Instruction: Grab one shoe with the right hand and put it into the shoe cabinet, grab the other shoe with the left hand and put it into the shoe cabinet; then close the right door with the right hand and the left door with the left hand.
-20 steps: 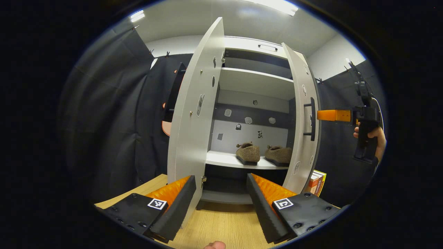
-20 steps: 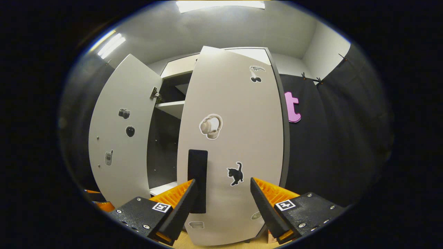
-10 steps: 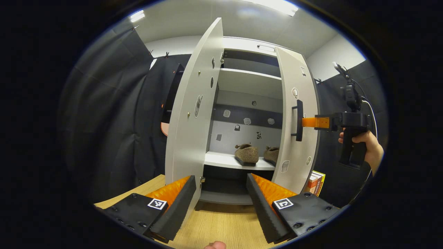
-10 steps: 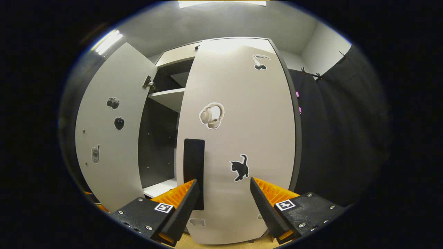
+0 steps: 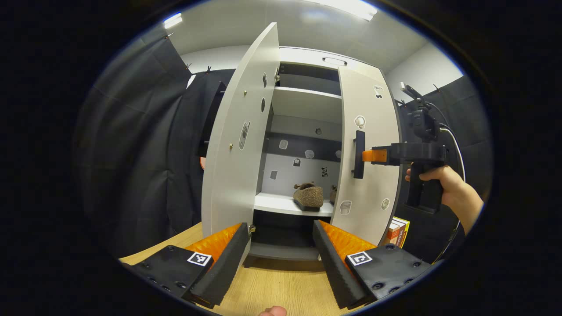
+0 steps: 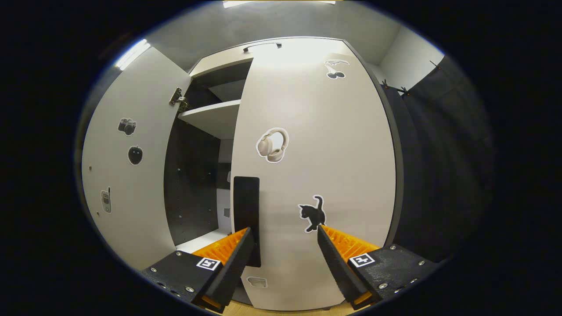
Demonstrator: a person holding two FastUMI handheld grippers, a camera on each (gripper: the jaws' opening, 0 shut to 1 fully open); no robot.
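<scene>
Left gripper view showed the tall pale-grey shoe cabinet (image 5: 307,70) standing on a light wooden floor (image 5: 281,285), with a brown fuzzy shoe (image 5: 308,196) resting on its white middle shelf (image 5: 281,204) and a second shoe just peeking out beside it behind the door edge. The right gripper (image 5: 366,155), gripped by a hand (image 5: 443,186), had its fingers at the black bar handle (image 5: 358,154) of the sticker-covered pale right door (image 5: 366,175), which stood partly swung in. In the right gripper view that gripper (image 6: 284,245) had its jaws spread wide, holding nothing, one finger alongside the handle (image 6: 246,210) and the other against the flat panel. The left gripper (image 5: 281,245) also sat wide open and empty, hovering low in front of the cabinet, near the bottom edge of the pale left door (image 5: 239,145), which stood wide open. The doors looked like stiff, light board on hinges, so they would likely swing with a gentle push; pressing near the handle side, far from the hinges, would give the best leverage, and the smooth panel might let a finger slide.
</scene>
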